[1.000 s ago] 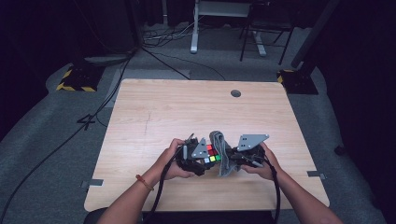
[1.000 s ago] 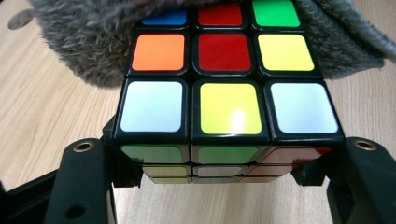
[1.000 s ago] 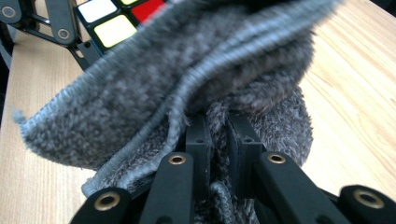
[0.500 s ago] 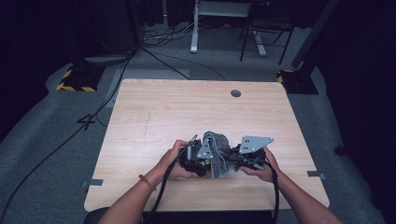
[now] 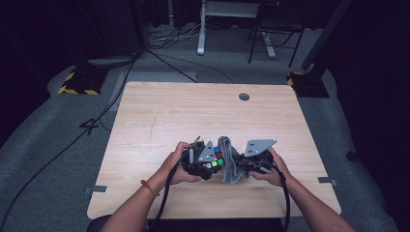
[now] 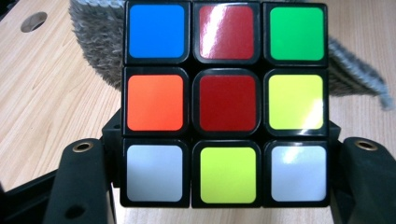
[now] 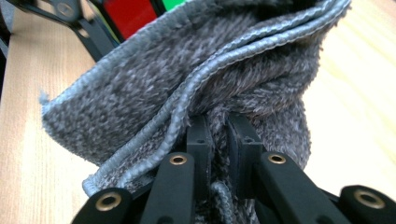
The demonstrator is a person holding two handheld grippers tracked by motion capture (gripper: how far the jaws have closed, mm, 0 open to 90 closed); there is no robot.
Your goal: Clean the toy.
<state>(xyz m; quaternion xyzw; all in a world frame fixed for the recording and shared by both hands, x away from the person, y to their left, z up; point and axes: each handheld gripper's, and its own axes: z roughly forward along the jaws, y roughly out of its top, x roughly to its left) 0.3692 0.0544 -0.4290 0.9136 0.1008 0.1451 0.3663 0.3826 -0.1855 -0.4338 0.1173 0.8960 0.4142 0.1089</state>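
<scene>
A scrambled colour cube [image 6: 226, 100] sits between the jaws of my left gripper [image 6: 224, 186], which is shut on its lower sides; the face toward the camera has a red centre. In the high view the cube [image 5: 217, 158] is held just above the front middle of the wooden table [image 5: 193, 111], with the left gripper [image 5: 212, 165] around it. A grey fuzzy cloth [image 7: 154, 93] is bunched and pinched in my right gripper [image 7: 219, 135], whose jaws are shut on a fold. The cloth [image 5: 228, 162] hangs against the cube's right side, with the right gripper [image 5: 240, 166] just right of it. The cube's red and green stickers [image 7: 126, 11] show behind the cloth.
A round cable hole [image 5: 244, 96] lies near the table's far edge. Beyond the table, on the grey floor, are cables [image 5: 159, 53], a white desk leg [image 5: 200, 29] and a chair base [image 5: 270, 43]. Both of the person's forearms come in over the front edge.
Half a second ago the cloth lay over the cube and hid its top. It has since drawn back to the right, and the coloured stickers show again. Both hands stayed where they were.
</scene>
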